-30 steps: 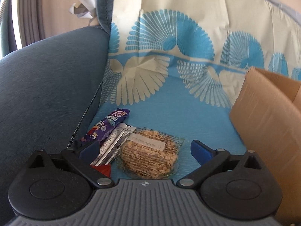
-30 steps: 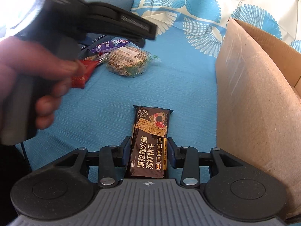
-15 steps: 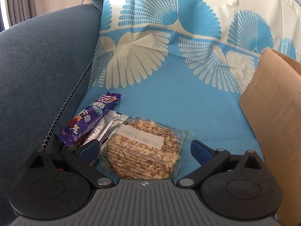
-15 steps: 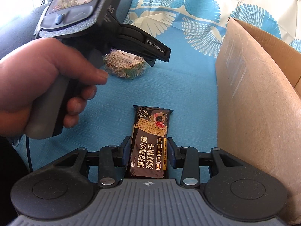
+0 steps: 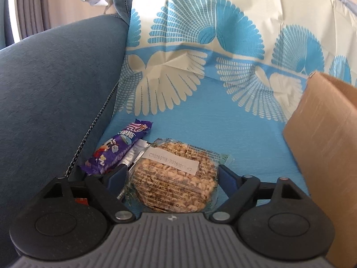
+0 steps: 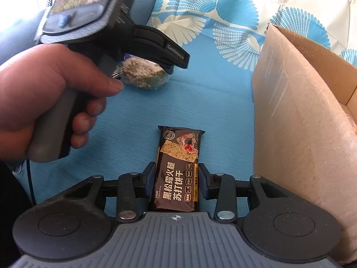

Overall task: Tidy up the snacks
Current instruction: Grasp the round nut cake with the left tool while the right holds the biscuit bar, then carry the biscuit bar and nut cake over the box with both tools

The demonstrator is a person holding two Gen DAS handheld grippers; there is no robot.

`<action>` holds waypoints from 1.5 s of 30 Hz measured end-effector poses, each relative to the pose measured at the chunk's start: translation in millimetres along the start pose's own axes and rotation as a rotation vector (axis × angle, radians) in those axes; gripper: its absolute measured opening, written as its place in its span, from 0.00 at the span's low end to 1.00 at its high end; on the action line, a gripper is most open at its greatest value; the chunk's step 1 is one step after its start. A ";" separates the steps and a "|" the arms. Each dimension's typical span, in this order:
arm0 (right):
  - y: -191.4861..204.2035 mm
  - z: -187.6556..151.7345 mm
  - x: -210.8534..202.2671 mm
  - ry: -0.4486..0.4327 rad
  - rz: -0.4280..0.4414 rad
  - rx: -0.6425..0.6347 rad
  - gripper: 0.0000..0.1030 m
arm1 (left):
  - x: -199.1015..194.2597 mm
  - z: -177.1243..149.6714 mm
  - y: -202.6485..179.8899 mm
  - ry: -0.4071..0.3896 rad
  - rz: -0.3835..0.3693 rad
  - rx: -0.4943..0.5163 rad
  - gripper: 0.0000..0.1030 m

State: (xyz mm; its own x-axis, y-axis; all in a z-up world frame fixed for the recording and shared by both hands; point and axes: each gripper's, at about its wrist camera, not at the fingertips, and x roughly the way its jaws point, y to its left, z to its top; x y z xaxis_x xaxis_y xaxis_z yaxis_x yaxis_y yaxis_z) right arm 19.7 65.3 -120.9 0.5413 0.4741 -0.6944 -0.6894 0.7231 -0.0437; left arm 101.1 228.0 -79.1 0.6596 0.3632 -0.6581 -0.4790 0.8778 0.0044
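Observation:
A round puffed-grain cake in a clear wrapper (image 5: 171, 189) lies on the blue cloth (image 5: 223, 122) between the blue pads of my left gripper (image 5: 171, 175). Its jaws are closing, with the pads at the wrapper's edges and no squeeze showing. In the right wrist view the same cake (image 6: 142, 76) sits under that gripper, held by a hand (image 6: 44, 89). My right gripper (image 6: 176, 178) is shut on a dark cracker packet (image 6: 178, 151), which points away from me, low over the cloth.
A purple snack packet (image 5: 118, 147), a silver one (image 5: 133, 154) and a bit of a red one (image 5: 81, 201) lie left of the cake, against the grey-blue sofa arm (image 5: 55, 100). An open cardboard box (image 6: 301, 111) stands close on the right.
My left gripper has moved forward over the grain cake, which now lies between its pads, and its jaws have narrowed. The right gripper and its cracker packet have not moved.

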 end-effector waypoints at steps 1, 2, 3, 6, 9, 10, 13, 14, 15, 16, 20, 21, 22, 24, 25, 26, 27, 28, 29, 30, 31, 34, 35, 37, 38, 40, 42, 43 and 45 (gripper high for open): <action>0.2 -0.2 -0.4 -0.002 -0.004 0.002 0.40 | -3.1 -0.6 0.8 0.007 -0.012 -0.007 0.86; -0.2 -0.4 -0.7 -0.003 -0.006 0.004 0.40 | -5.9 -1.1 1.3 0.018 -0.027 -0.013 0.86; -0.6 -0.4 -0.8 -0.003 -0.007 0.004 0.40 | -7.5 -1.9 1.3 0.035 -0.046 -0.015 0.86; 0.6 -2.1 -1.4 -0.001 -0.015 0.001 0.40 | -3.0 -5.4 -3.4 0.104 -0.083 0.001 0.87; 0.6 -2.8 0.1 0.009 -0.022 0.002 0.40 | 2.5 -7.7 -9.3 0.123 -0.070 0.031 0.88; 0.6 -2.9 0.0 0.010 -0.021 0.001 0.40 | 4.3 -8.8 -9.8 0.125 -0.071 0.031 0.88; 0.5 -0.2 1.8 0.012 -0.022 -0.001 0.40 | 9.3 -9.5 -9.9 0.142 -0.066 0.029 0.89; 1.6 3.0 5.3 0.014 -0.024 0.000 0.40 | 10.6 -9.9 -9.2 0.145 -0.065 0.025 0.89; 1.9 3.0 5.8 0.014 -0.025 -0.002 0.40 | 11.5 -10.0 -8.7 0.144 -0.065 0.022 0.89; 2.2 2.8 6.5 0.013 -0.026 -0.003 0.40 | 11.9 -10.3 -8.4 0.142 -0.064 0.021 0.89; 3.0 1.0 7.3 0.007 -0.027 -0.005 0.40 | 12.2 -8.9 -7.8 0.137 -0.064 0.018 0.86; 3.4 0.8 7.2 0.004 -0.029 -0.007 0.40 | 12.0 -7.6 -6.6 0.135 -0.064 0.012 0.86; 4.2 0.2 6.3 0.000 -0.029 -0.009 0.40 | 11.1 -7.0 -5.1 0.133 -0.061 0.005 0.85; 4.8 -0.1 3.7 -0.015 -0.029 -0.011 0.40 | 7.2 -5.1 0.1 0.125 -0.061 -0.021 0.85; 5.0 0.1 1.3 -0.026 -0.031 -0.013 0.40 | 4.2 -3.9 3.5 0.118 -0.064 -0.038 0.84; 5.5 0.5 -1.1 -0.038 -0.033 -0.016 0.40 | 1.1 -2.9 6.7 0.109 -0.068 -0.054 0.84; 5.7 1.2 -3.2 -0.049 -0.035 -0.019 0.40 | -2.7 -1.6 9.6 0.097 -0.071 -0.068 0.84; 5.8 1.9 -4.9 -0.057 -0.040 -0.021 0.40 | -6.7 -0.2 12.1 0.084 -0.073 -0.079 0.84; 5.8 3.0 -6.8 -0.064 -0.045 -0.021 0.40 | -10.8 1.1 13.9 0.072 -0.074 -0.086 0.84; 5.4 3.9 -8.7 -0.071 -0.049 -0.020 0.40 | -15.1 2.8 15.8 0.058 -0.076 -0.095 0.84; 5.1 4.9 -11.1 -0.078 -0.053 -0.019 0.40 | -20.0 4.4 17.8 0.042 -0.078 -0.104 0.83; 3.3 10.2 -24.3 -0.113 -0.060 -0.014 0.40 | -35.1 9.2 22.7 -0.009 -0.083 -0.127 0.83; 2.9 12.3 -29.7 -0.127 -0.063 -0.013 0.40 | -40.5 10.8 24.4 -0.027 -0.085 -0.135 0.83; 0.2 17.1 -40.4 -0.152 -0.065 -0.005 0.40 | -52.6 13.8 28.0 -0.063 -0.087 -0.153 0.83; -1.6 19.4 -46.1 -0.163 -0.065 0.000 0.40 | -58.2 14.8 29.9 -0.075 -0.090 -0.164 0.83; -6.7 24.6 -57.6 -0.185 -0.069 0.011 0.40 | -69.8 17.5 32.6 -0.100 -0.099 -0.189 0.83; -14.0 31.3 -69.5 -0.208 -0.067 0.033 0.40 | -82.6 21.4 30.9 -0.131 -0.103 -0.194 0.83; -18.4 34.9 -76.1 -0.222 -0.065 0.045 0.40 | -87.5 23.3 29.1 -0.146 -0.105 -0.190 0.83; -29.8 43.7 -89.5 -0.255 -0.061 0.067 0.40 | -96.9 26.4 24.0 -0.171 -0.109 -0.184 0.83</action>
State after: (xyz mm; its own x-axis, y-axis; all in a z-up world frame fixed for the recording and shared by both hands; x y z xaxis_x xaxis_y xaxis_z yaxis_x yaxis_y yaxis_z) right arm 12.8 23.3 -26.0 0.6910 0.5335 -0.4878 -0.6225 0.7821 -0.0264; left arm 41.0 222.1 4.7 0.7936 0.3312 -0.5104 -0.4869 0.8488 -0.2063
